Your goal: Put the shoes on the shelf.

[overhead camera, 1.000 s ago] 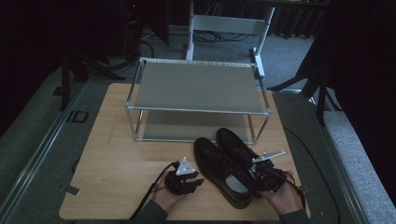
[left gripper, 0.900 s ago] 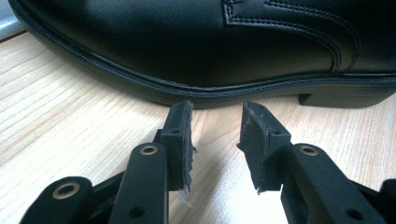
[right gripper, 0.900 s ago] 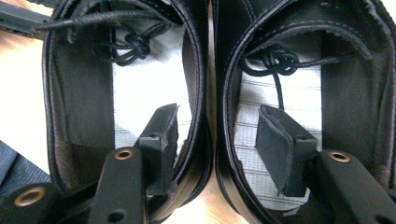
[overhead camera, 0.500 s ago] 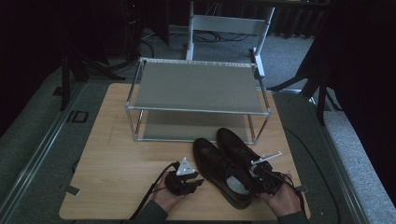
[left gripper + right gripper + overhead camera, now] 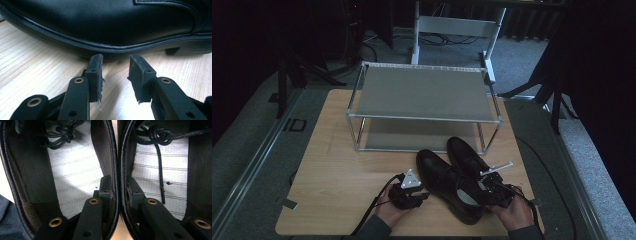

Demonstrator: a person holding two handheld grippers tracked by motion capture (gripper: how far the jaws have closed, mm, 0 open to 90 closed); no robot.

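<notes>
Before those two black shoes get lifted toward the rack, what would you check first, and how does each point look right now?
1. Right gripper pinches both shoes' inner walls together: ok.
2. Pair of shoes side by side, touching: ok.
3. Left gripper open, holding nothing, just short of the shoe's sole: ok.
4. Rack top shelf bare: ok.
5. Lower shelf free: cannot tell, shadowed.
6. Loose lace inside the shoe, away from the jaws: ok.

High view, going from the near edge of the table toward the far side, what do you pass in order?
Left tool and right tool in the person's hands → pair of black shoes → two-tier metal rack → grey-white frame on the floor beyond the table.
</notes>
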